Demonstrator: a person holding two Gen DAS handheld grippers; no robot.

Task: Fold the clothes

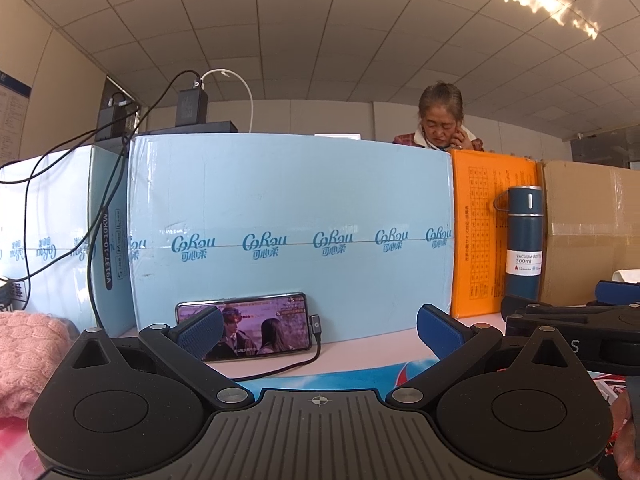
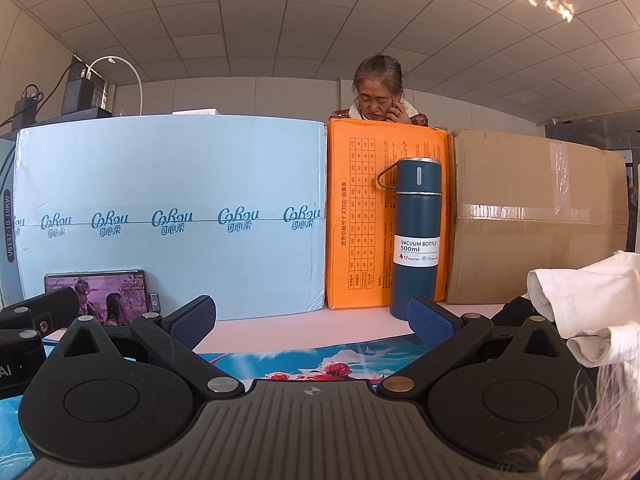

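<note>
Both grippers, left gripper (image 1: 320,330) and right gripper (image 2: 312,320), gape wide before the capped vacuum bottle (image 2: 416,240).

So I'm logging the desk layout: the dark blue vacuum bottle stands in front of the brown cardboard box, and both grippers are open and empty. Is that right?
Not quite. In the right wrist view the dark blue vacuum bottle stands in front of the orange carton, beside the brown cardboard box. The left gripper and right gripper are indeed open and empty.

A phone (image 1: 244,327) leaned against the left box (image 1: 292,232); the bottle (image 2: 416,236) stood before the middle box (image 2: 360,216), with a person (image 2: 378,92) behind.
</note>
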